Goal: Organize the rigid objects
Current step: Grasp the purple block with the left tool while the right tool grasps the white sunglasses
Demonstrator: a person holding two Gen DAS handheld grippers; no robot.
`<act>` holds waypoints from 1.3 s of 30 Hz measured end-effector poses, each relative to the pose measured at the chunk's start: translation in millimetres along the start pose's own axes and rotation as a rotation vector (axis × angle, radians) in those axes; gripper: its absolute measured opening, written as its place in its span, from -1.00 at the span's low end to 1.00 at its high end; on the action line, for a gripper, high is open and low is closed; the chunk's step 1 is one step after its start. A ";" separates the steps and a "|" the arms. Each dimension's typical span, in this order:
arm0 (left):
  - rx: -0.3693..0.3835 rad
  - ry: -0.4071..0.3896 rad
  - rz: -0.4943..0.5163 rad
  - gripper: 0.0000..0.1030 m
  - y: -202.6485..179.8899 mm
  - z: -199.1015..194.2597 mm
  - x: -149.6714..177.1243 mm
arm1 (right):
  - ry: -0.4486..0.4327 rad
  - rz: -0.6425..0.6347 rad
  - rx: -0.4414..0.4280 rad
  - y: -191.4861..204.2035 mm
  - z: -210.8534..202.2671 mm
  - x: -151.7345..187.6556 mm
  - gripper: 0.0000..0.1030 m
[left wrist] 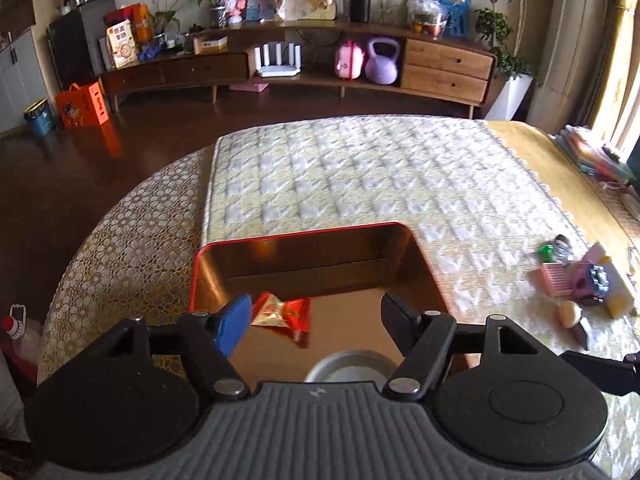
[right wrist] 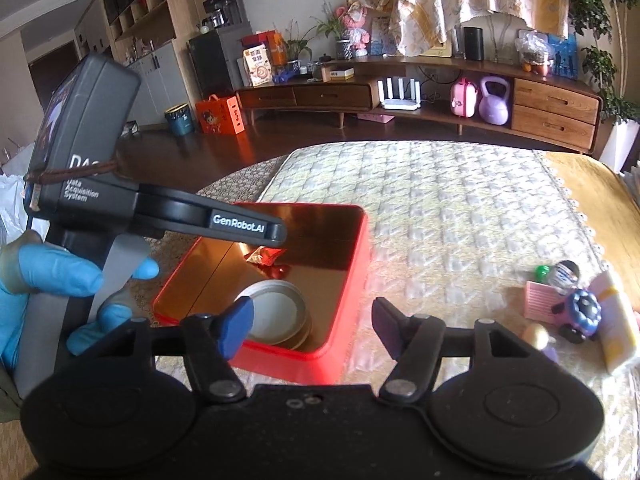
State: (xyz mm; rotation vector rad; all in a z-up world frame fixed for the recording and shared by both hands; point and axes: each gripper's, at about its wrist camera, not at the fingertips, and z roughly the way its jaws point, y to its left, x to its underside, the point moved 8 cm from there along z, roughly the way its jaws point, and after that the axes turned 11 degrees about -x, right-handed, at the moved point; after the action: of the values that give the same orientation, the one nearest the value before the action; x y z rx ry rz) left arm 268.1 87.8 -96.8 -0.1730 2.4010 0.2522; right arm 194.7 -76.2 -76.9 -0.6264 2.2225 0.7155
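Note:
A red tin box [left wrist: 304, 233] with a shiny gold inside sits on the quilted mat; it also shows in the right wrist view [right wrist: 356, 264]. Inside lie a red and gold candy packet [left wrist: 282, 314] and a round metal lid [right wrist: 276, 316]. My left gripper [left wrist: 316, 316] is open and empty, just above the box. My right gripper [right wrist: 312, 326] is open and empty, over the box's near right corner. A heap of small things lies to the right: a pink comb [right wrist: 540, 302], a purple toy car [right wrist: 580, 316], a small bottle [right wrist: 560, 274], a white and yellow block [right wrist: 618, 324].
The mat [left wrist: 380, 172] covers a round table with a patterned cloth [left wrist: 132, 232]. The left hand-held device [right wrist: 84, 152], in a blue glove, fills the left of the right wrist view. A wooden sideboard [left wrist: 300, 64] stands far across the dark floor.

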 end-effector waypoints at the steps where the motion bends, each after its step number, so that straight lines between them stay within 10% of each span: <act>1: 0.010 -0.006 0.004 0.38 -4.8 -4.8 0.5 | -0.005 0.006 0.001 -2.8 -6.2 1.2 0.29; 15: 0.141 -0.065 0.050 0.59 -90.8 -56.2 17.0 | -0.117 0.098 0.133 -76.7 -95.1 24.0 0.94; 39: 0.211 0.033 0.109 0.67 -236.1 -18.4 62.7 | -0.150 0.358 0.452 -289.2 -164.7 60.8 0.93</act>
State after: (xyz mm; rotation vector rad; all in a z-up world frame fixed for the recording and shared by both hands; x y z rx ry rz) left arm 255.3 -149.4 -156.9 0.0513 2.4536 0.0443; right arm 255.2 -407.2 -111.9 0.0487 2.2693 0.3865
